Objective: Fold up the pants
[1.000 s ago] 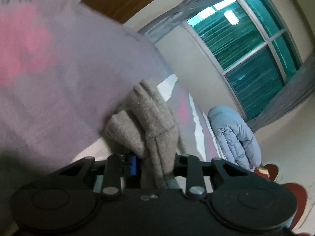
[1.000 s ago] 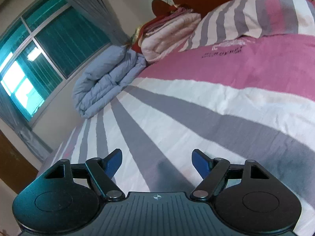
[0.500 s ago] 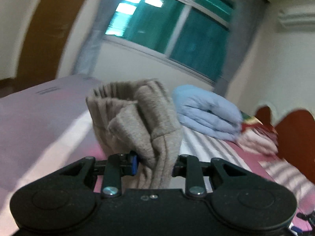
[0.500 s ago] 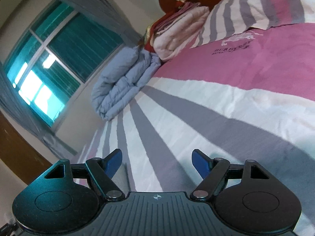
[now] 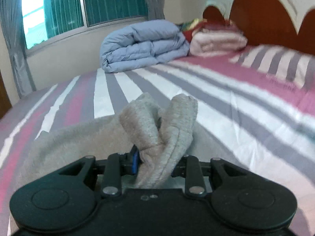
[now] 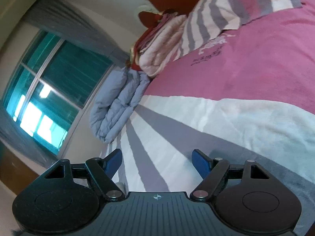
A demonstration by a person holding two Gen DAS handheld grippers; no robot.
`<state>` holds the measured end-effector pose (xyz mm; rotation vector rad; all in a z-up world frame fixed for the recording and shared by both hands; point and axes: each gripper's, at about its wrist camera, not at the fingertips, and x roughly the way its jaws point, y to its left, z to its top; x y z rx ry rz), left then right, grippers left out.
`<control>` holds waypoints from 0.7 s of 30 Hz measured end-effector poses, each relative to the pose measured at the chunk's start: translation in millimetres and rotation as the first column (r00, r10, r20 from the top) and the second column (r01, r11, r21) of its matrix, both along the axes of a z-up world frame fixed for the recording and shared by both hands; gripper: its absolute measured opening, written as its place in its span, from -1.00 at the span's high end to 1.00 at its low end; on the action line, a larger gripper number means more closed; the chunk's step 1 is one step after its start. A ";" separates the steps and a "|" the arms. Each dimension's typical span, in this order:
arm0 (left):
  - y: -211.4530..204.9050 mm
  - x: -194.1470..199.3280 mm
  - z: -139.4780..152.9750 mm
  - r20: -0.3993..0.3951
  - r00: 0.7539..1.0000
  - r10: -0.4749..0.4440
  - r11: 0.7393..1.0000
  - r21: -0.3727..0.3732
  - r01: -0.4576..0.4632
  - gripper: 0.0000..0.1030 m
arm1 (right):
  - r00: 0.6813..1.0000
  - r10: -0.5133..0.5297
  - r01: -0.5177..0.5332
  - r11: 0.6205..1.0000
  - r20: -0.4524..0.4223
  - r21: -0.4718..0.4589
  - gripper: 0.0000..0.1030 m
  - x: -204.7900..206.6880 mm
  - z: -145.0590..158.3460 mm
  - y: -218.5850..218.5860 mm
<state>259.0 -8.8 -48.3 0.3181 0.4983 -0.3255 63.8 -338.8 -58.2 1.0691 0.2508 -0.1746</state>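
My left tongs have swung down toward the bed, still gripping the pants. My right tongs stay wide and empty, so I think laying out comes next.

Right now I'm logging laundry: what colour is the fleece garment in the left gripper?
Beige-grey fleece pants, clearest in the left wrist view.

My left gripper is clamped tight; its right finger is hidden, I think fully closed. My right gripper has its blue pads spread wide, holding nothing.
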 end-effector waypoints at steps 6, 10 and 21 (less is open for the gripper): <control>-28.9 -7.5 16.6 0.106 0.994 -0.020 0.998 0.064 0.013 0.66 | 1.000 0.001 -0.001 1.000 0.009 0.019 -0.50 -0.5 -3.2 -2.8; -58.0 -5.3 -1.4 0.079 0.993 -0.085 0.982 0.172 0.070 0.65 | 1.000 0.007 -0.008 1.000 0.013 0.024 -0.50 0.7 -4.3 -1.1; -70.6 -18.5 -38.8 0.113 0.987 -0.117 0.951 0.299 0.079 0.62 | 1.000 -0.003 0.003 0.999 -0.007 0.035 -0.50 -3.2 -6.8 -3.7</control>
